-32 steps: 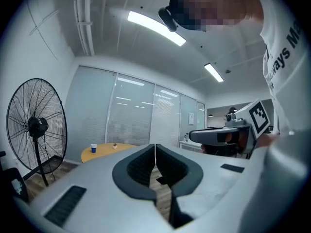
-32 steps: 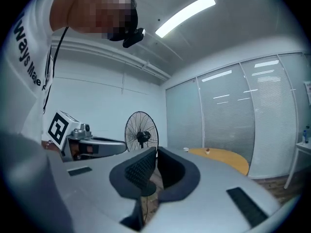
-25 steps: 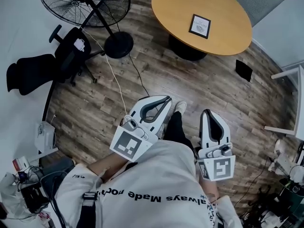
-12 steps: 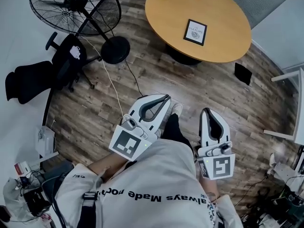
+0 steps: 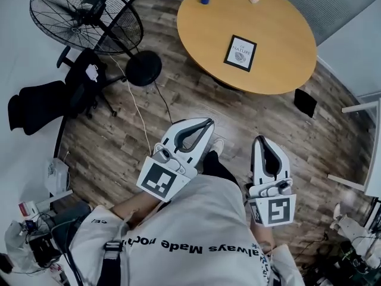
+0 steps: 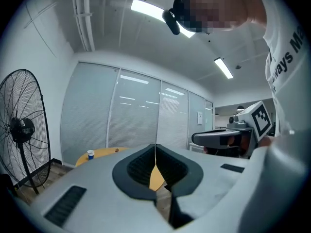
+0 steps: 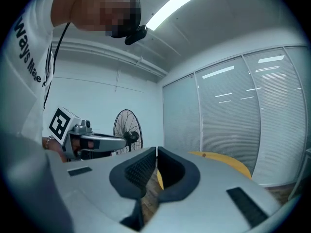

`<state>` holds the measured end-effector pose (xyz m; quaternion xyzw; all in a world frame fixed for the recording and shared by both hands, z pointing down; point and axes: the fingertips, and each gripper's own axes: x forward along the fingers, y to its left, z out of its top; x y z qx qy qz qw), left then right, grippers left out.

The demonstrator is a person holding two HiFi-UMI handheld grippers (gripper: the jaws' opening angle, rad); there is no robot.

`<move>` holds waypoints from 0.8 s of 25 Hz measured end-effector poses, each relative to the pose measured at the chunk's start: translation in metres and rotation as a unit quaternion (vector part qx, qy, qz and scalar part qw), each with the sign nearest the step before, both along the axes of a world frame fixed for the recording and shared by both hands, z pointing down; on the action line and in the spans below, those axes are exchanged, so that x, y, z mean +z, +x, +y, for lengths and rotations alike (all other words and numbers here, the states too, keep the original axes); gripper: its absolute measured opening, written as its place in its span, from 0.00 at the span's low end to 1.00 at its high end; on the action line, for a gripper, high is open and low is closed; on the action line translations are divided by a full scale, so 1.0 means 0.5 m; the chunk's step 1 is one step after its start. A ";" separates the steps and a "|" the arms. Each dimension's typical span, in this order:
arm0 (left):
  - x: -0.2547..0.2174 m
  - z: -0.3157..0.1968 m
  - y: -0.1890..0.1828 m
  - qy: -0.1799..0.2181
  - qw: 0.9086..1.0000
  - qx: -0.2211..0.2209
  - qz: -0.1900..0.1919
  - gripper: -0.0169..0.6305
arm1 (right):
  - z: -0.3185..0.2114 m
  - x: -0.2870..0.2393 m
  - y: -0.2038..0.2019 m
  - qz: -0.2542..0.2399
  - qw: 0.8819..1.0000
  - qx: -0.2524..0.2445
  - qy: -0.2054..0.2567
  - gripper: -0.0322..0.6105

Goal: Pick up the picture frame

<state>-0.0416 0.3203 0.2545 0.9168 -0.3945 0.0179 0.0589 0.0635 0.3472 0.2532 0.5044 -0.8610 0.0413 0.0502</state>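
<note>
Black-edged picture frame [image 5: 240, 53] lay flat on table [image 5: 280, 70], well ahead of left gripper [image 5: 208, 124] and right gripper [image 5: 260, 140], both pressed together, empty.

The picture frame [image 5: 240, 53] lies flat on the round table [image 5: 286, 64] at 1 o'clock. The left gripper [image 5: 207, 124] and right gripper [image 5: 260, 140], tips together, are at 6 o'clock, well apart from it. A fan [image 5: 83, 18] stands at 11 o'clock.
</note>
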 end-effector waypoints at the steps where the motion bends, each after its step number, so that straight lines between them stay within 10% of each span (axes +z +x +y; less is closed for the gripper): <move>1: 0.000 -0.014 0.009 0.000 1.000 -0.001 -0.001 0.07 | -0.014 0.000 0.010 0.000 1.000 -0.001 0.000 0.11; 20: 0.010 -0.196 0.160 -0.011 1.000 -0.019 -0.006 0.07 | -0.199 0.014 0.166 -0.013 1.000 -0.020 -0.005 0.11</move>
